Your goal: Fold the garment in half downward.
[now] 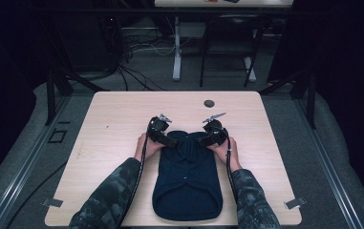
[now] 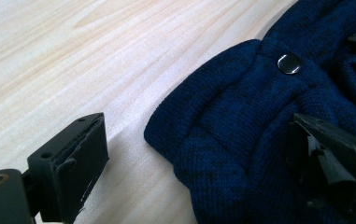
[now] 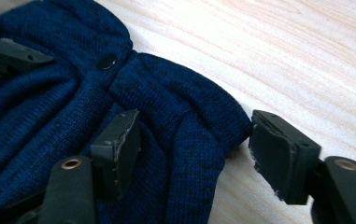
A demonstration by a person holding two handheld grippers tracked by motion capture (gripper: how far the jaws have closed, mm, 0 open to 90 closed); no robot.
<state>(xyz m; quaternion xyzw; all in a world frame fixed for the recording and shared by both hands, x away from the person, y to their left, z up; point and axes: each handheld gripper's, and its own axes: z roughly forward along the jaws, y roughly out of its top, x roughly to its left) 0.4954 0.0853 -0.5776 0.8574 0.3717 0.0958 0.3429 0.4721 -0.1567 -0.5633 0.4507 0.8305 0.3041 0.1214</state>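
Dark blue knitted garment (image 1: 187,183), a small sweater-like piece with metal snap buttons, lies flat on the light wood-grain table (image 1: 108,124), on the near half and roughly centred. Its long axis runs from the person's edge of the table toward the far edge, the rounded hem nearest the person and the gathered collar end farthest away.

Both grippers work at that far end, one at each corner, about equally near. The left gripper (image 1: 163,132) sits at the left corner. In the left gripper view its jaws stand wide apart: one rests on bare table, the other lies over the knit, and the folded corner (image 2: 199,135) sits between them unclamped. The right gripper (image 1: 211,133) sits at the right corner. In the right gripper view its jaws straddle a bunched fold (image 3: 199,135), one pressed into the cloth, the other just clear of the fold's edge, so no clamp is made yet.

A round snap button (image 2: 288,64) lies beside each gripper. No brand, label or legible writing is visible.
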